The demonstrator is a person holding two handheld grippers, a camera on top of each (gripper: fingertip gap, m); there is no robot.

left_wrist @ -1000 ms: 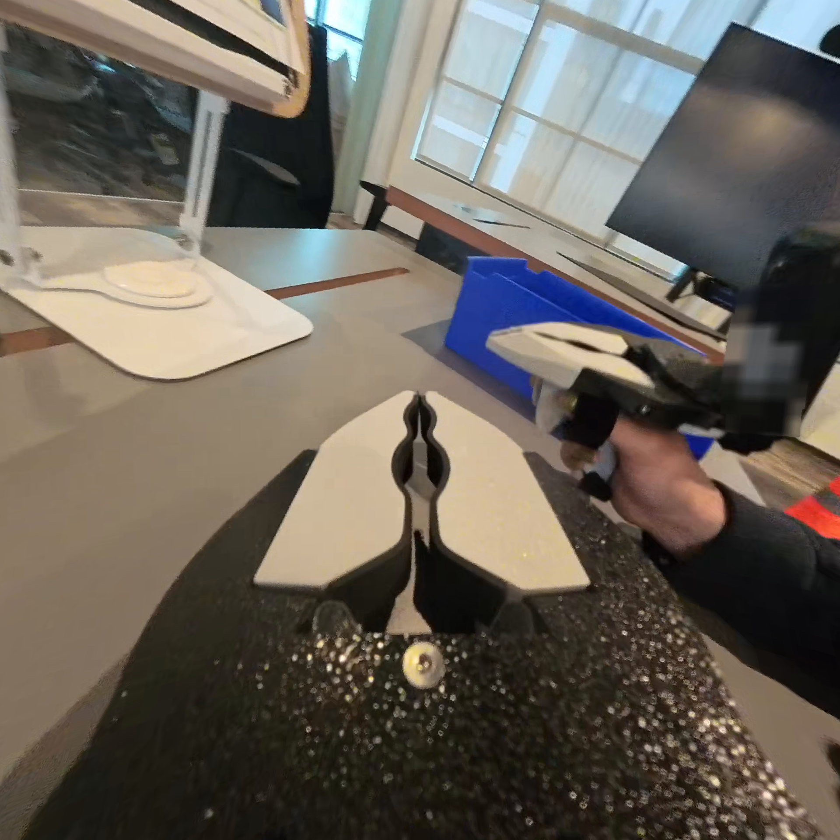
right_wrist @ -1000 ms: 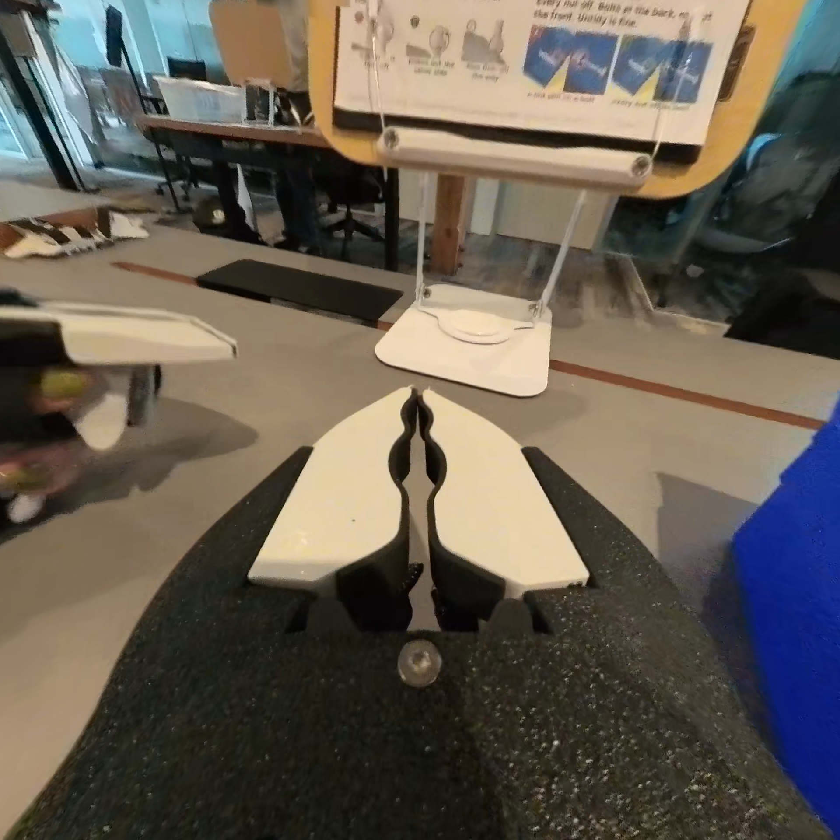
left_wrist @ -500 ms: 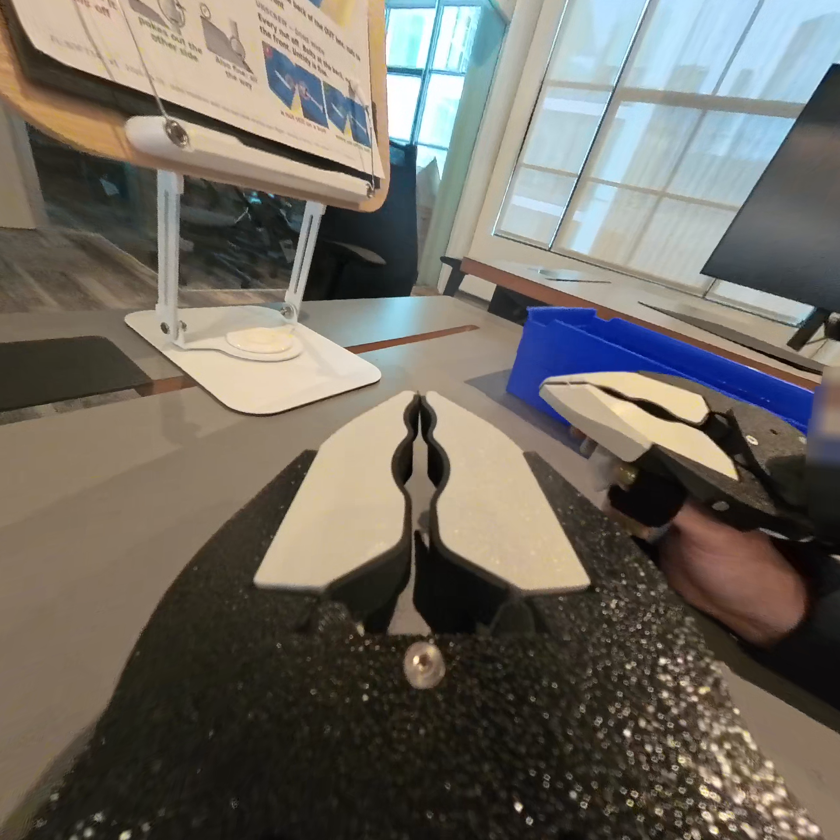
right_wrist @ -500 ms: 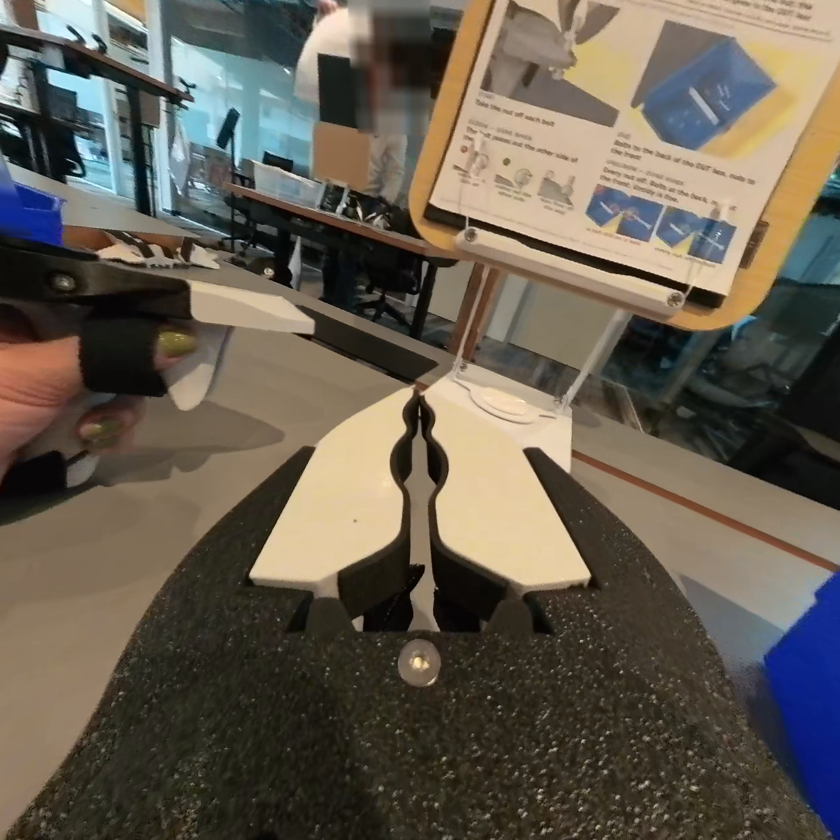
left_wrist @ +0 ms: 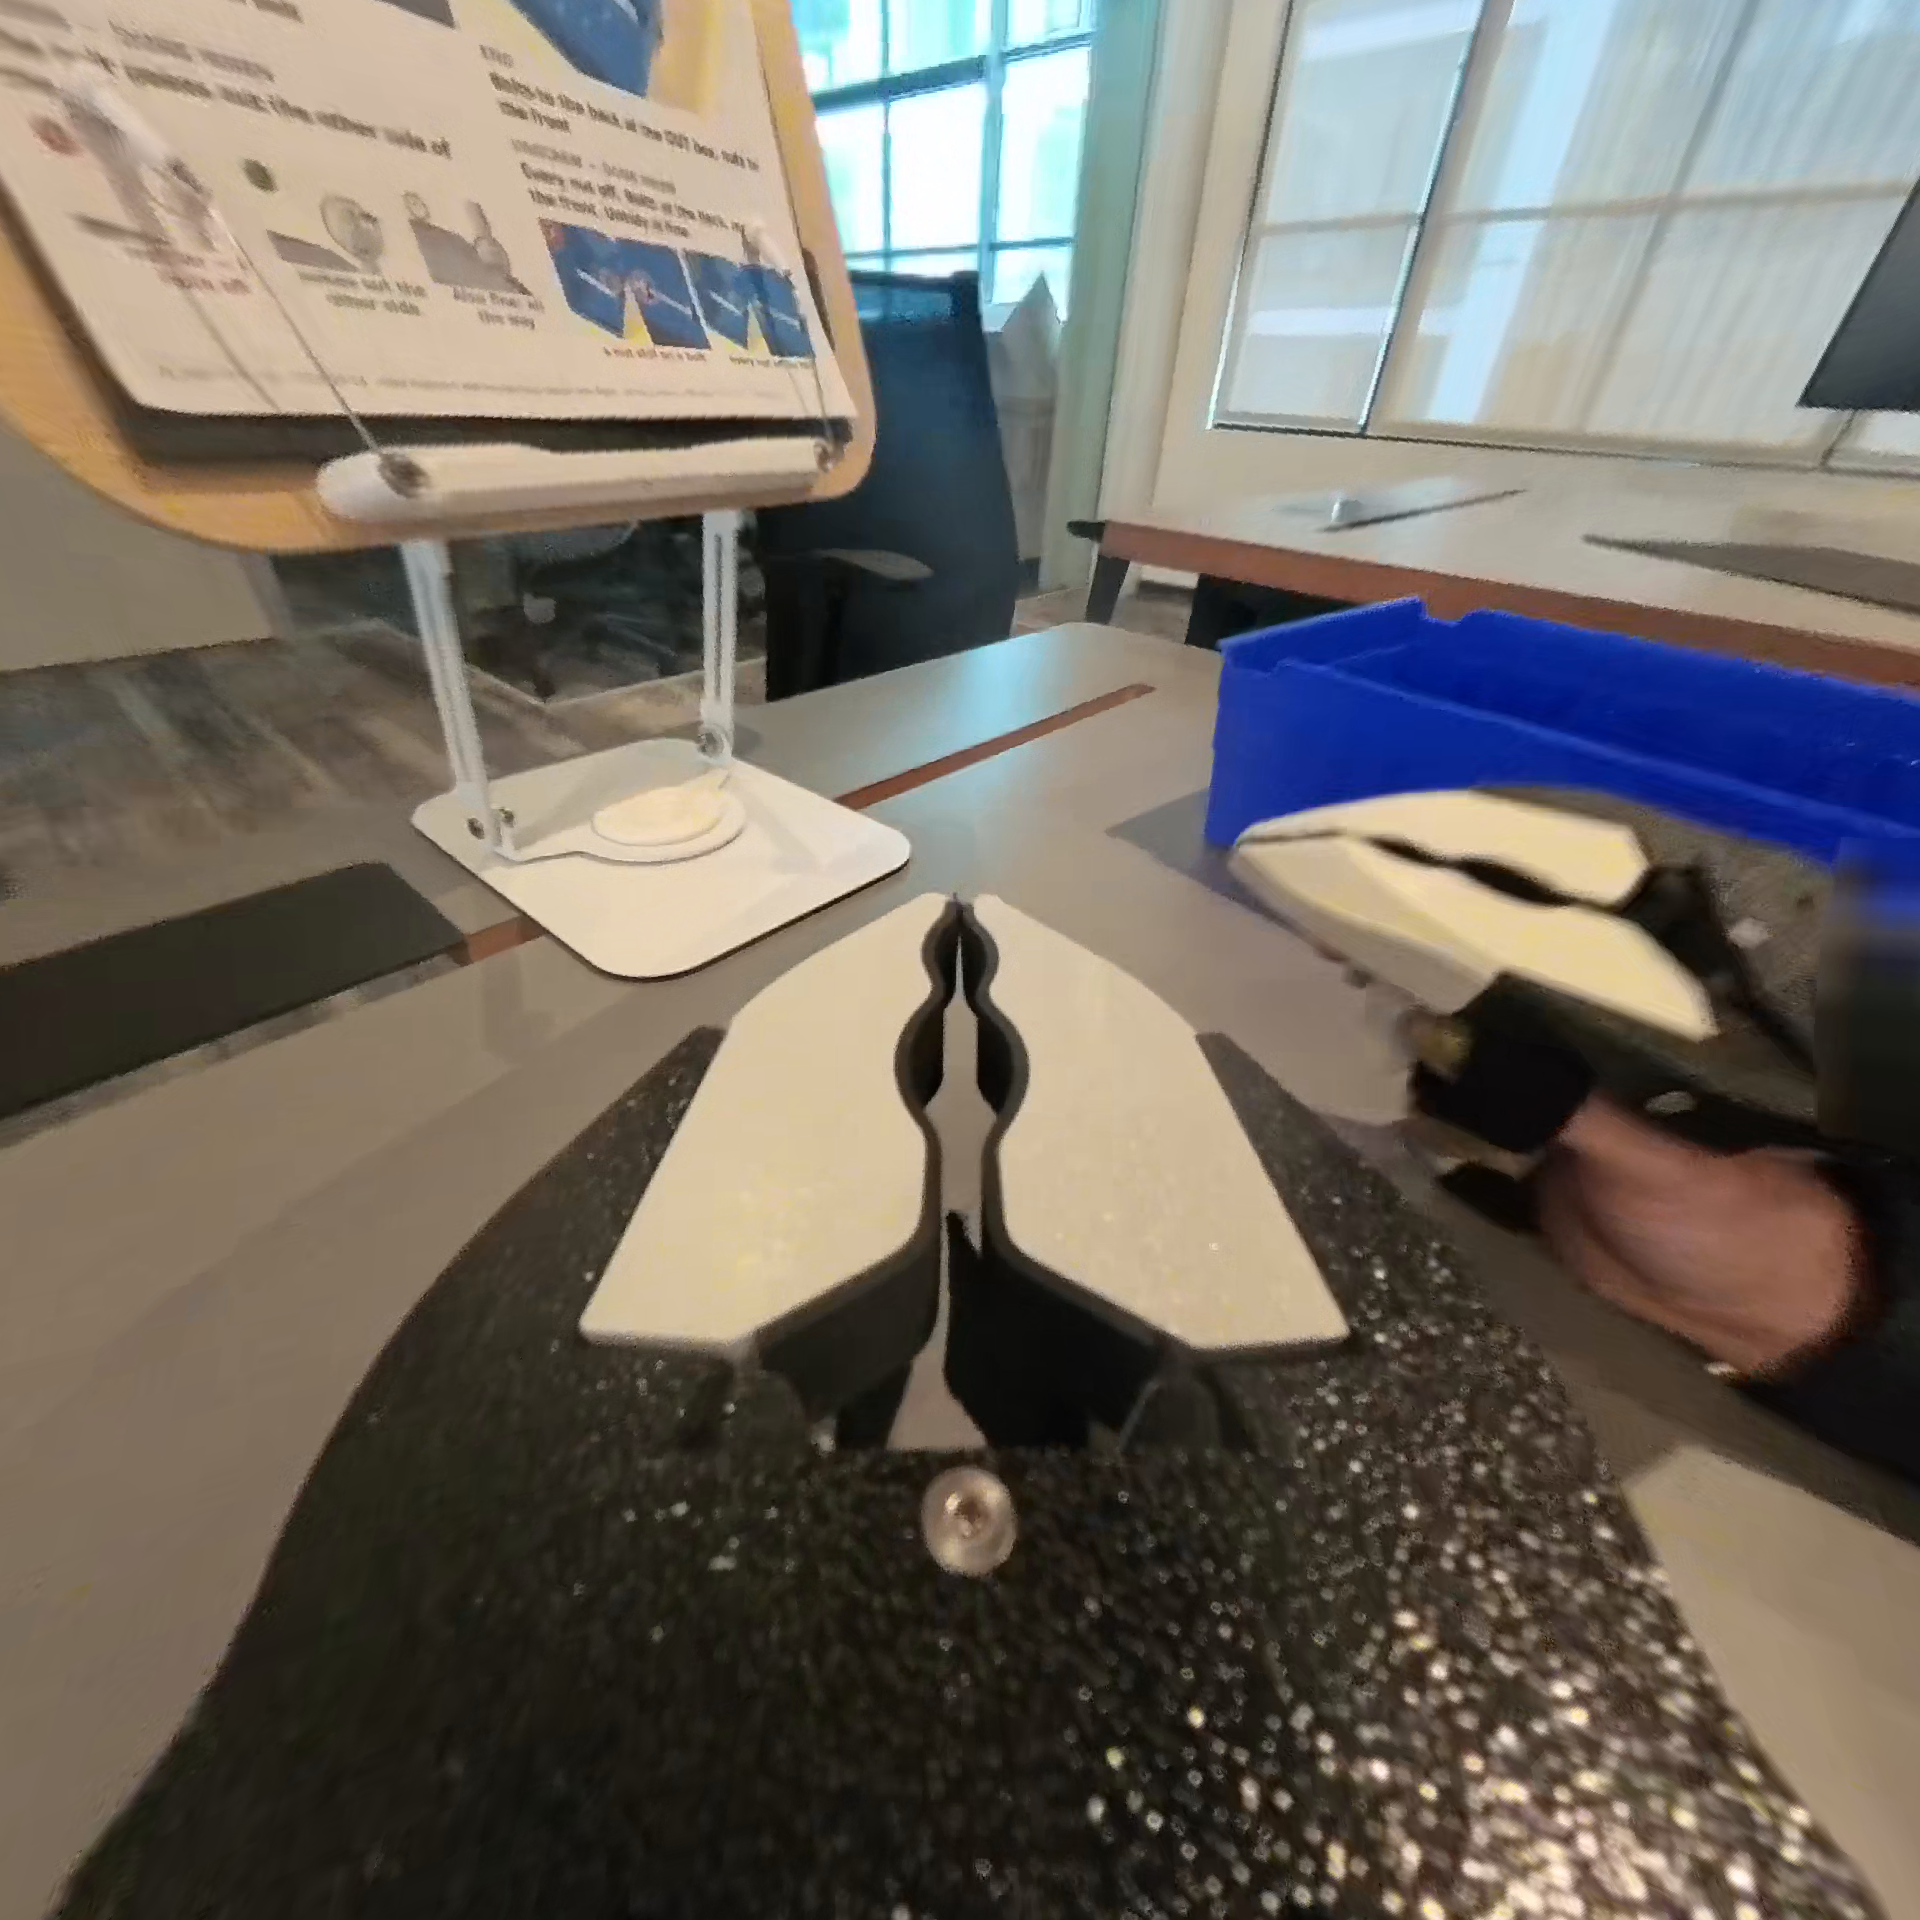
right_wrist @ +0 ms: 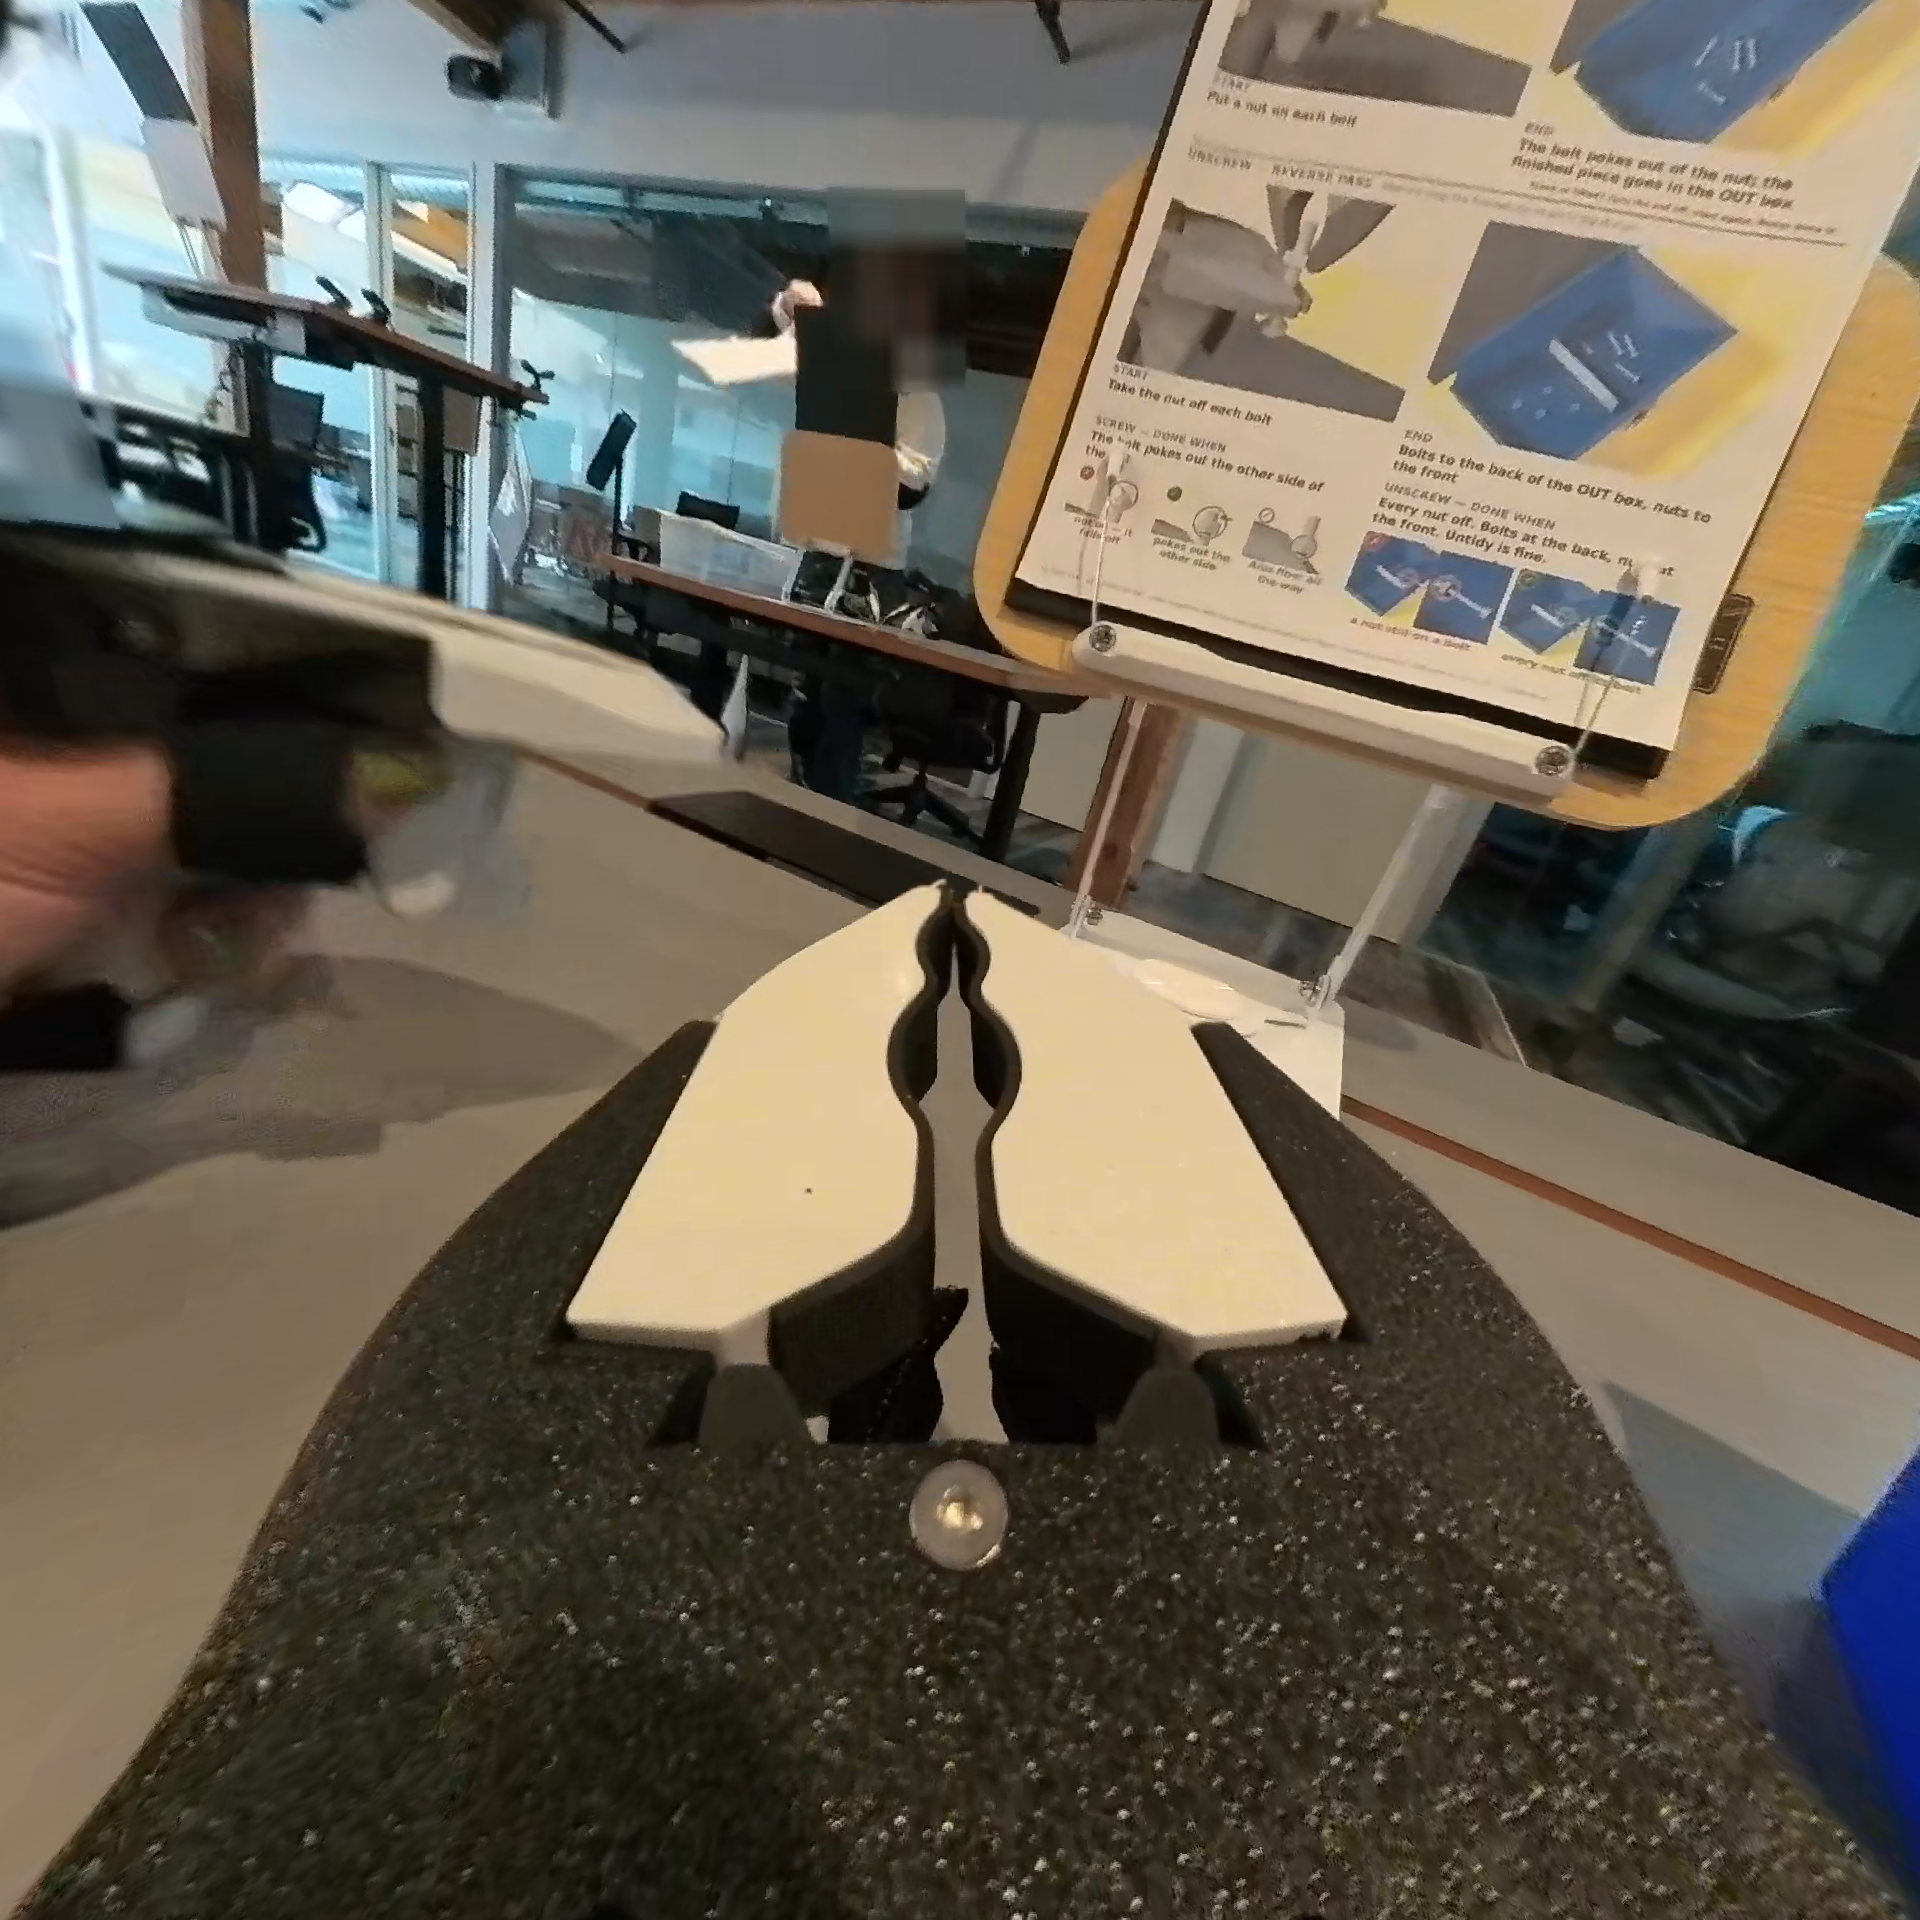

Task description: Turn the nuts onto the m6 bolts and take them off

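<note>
My left gripper (left_wrist: 958, 909) is shut with nothing between its white fingers and is held above the grey table (left_wrist: 260, 1195). My right gripper (right_wrist: 954, 894) is also shut and empty. Each gripper shows in the other's view: the right one (left_wrist: 1257, 847) at the right, held by a hand (left_wrist: 1704, 1236), and the left one (right_wrist: 717, 727) at the left, blurred. A blue bin (left_wrist: 1558, 727) stands at the right behind the right gripper; its corner shows in the right wrist view (right_wrist: 1870, 1621). No nuts or bolts are visible in either view.
A white stand (left_wrist: 665, 862) with a wooden board and an instruction sheet (right_wrist: 1455, 364) stands at the table's back. A black mat (left_wrist: 208, 966) lies to its left. A person (right_wrist: 862, 416) stands far behind among desks. A dark monitor (left_wrist: 1870, 332) is at far right.
Both grippers have tilted upward and turned left, so the instruction stand fills more of each view. Both stayed shut. The right gripper moved lower and nearer in the left wrist view.
</note>
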